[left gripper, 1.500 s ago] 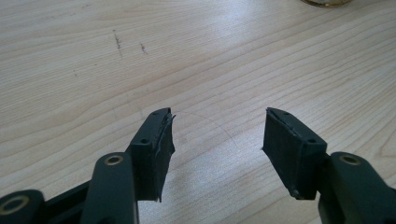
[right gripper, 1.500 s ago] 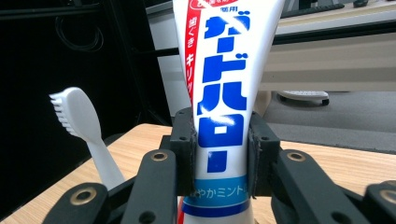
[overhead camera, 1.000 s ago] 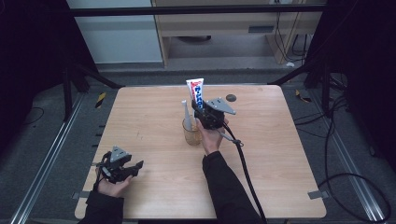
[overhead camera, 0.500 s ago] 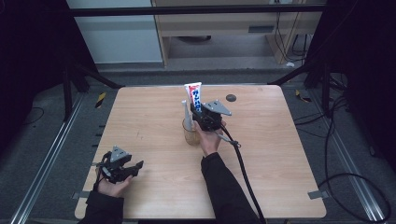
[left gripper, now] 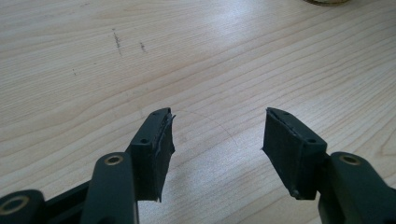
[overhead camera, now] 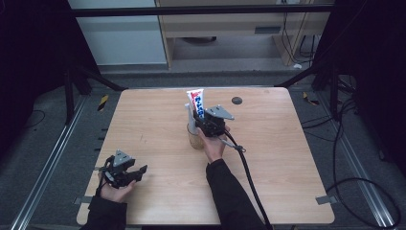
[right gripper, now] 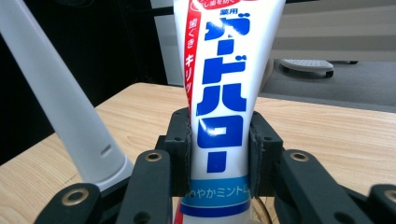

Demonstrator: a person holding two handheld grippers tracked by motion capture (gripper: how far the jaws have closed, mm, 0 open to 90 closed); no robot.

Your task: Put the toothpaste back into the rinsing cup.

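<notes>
A white toothpaste tube with blue and red lettering stands upright in a clear cup at the table's middle. A white toothbrush handle leans in the same cup, to the tube's left. My right gripper is shut on the tube's lower part, with a pad against each side. Its jaws have just been opening a little, and the tube is still between them. My left gripper rests open near the front left of the table, holding nothing.
The wooden table has a small dark round mark near its far edge. The right gripper's cable trails back across the table toward the front edge. Dark floor, rails and cables surround the table.
The right gripper and the toothpaste tube have sunk slightly and shifted a little left over the cup. The left gripper has stayed put.
</notes>
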